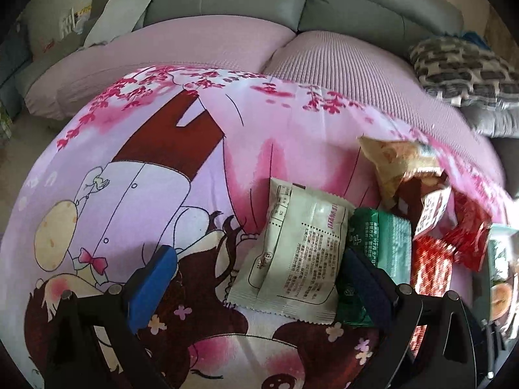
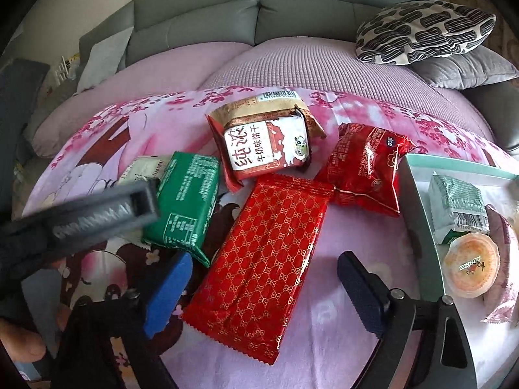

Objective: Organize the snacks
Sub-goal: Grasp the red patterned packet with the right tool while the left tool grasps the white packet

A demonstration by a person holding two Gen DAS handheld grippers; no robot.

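Pink cartoon-print cloth (image 2: 292, 324) spread over table, wrinkled a bit, cherry-blossom border at far edge. Behind it: grey sofa (image 2: 201, 16) w/ lilac seat covers, black-and-white patterned cushion (image 2: 425, 32) at right end.

Left gripper (image 1: 259, 288) spread wide, empty, straddling white snack packet (image 1: 298, 259) lying flat on cloth; green packet (image 1: 382, 243) just beside.

Right gripper (image 2: 266, 291) also wide apart, empty, around near end of red patterned packet (image 2: 269, 259).

Teal-rimmed box (image 2: 418, 201) at right (already several snacks inside).
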